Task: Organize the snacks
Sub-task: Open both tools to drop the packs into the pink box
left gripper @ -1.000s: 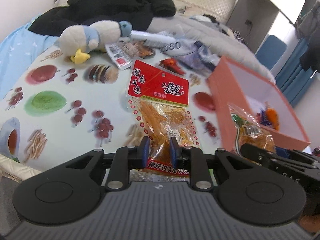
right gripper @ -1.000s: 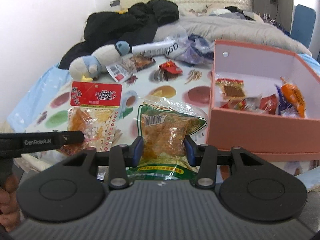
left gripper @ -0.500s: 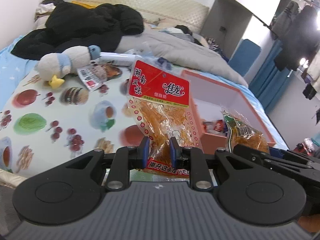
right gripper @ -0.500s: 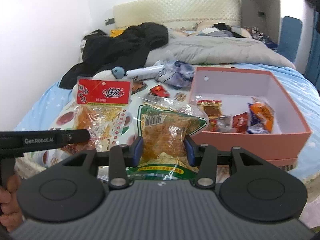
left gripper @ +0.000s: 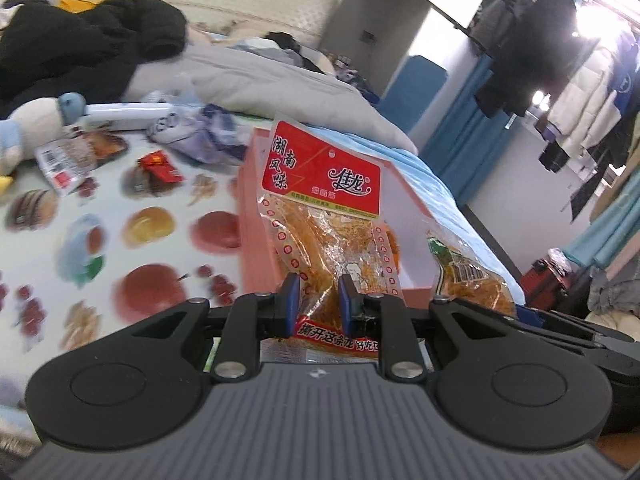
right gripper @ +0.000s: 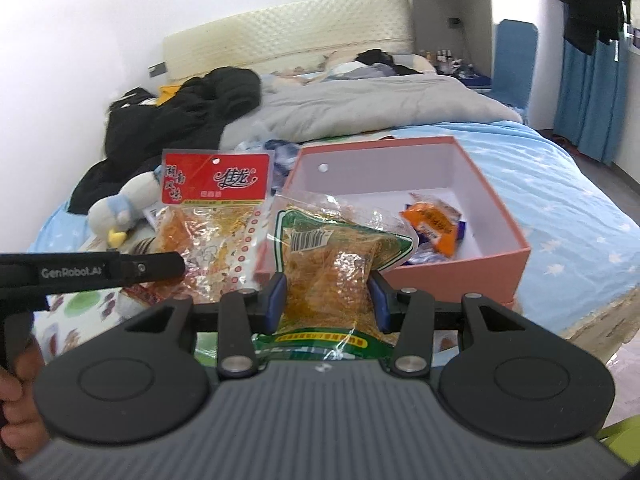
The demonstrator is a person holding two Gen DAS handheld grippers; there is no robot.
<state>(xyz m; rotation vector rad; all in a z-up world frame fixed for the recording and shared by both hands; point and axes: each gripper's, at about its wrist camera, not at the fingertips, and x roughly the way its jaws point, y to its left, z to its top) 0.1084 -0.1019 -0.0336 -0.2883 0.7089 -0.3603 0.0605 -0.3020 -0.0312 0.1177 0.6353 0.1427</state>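
Snacks are in both tools at once, each packet held up off the bed near the pink box [right gripper: 456,268]. The left tool [left gripper: 316,304] has its blue pads pinched on the lower part of the red-topped packet [left gripper: 328,216], a clear bag of orange strips with a red header card; the bag stands upright, and in the left wrist view it covers part of the box's near wall. The right tool [right gripper: 329,300] is clamped on the green-edged packet [right gripper: 332,264], a clear bag of golden strips with a barcode label near its top, also upright, with its green bottom seam hanging below the pads. In the right wrist view the red-topped packet sits just left of the green-edged one, and both are in front of the box's left corner, not inside it. The box lies open on the bed with an orange packet [right gripper: 432,228] and a few other wrappers on its white floor. Further back, on the fruit-printed cloth [left gripper: 152,248], lie a small red packet [left gripper: 160,164], a flat packet with a barcode [left gripper: 68,160], a white tube [left gripper: 124,114] and a plush duck [right gripper: 120,208]. A black jacket [right gripper: 180,116] and a grey quilt [right gripper: 360,108] are heaped near the headboard.
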